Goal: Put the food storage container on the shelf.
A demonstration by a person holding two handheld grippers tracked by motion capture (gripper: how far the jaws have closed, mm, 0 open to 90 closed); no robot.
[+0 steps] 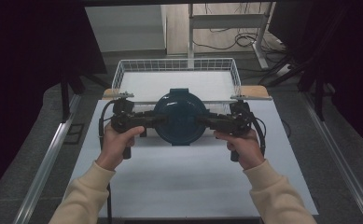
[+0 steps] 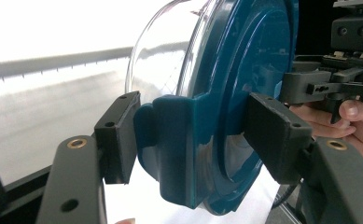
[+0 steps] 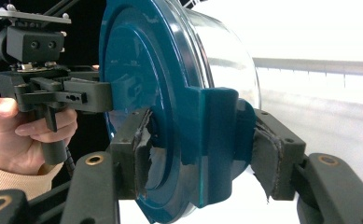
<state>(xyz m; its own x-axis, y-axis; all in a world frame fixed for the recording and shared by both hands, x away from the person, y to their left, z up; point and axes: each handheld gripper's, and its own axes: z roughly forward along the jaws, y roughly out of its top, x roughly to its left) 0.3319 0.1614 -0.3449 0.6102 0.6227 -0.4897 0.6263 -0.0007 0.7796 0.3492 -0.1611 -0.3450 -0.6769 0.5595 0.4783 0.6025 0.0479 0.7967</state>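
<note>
Both grippers, left gripper (image 1: 147,120) and right gripper (image 1: 212,122), are pinching the lidded container (image 1: 179,116) by its side tabs, holding it near the table's (image 1: 170,182) far edge; uneven squeezing could let it slip.

Teal-lidded clear glass container (image 1: 180,116), level, held above table btwn both grippers.

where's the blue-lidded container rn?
High view: the blue-lidded container is mid-table, clamped between the left gripper and right gripper, just in front of the wire basket.

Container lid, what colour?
Dark teal lid, on a clear glass bowl; shows best in the right gripper view.
</note>
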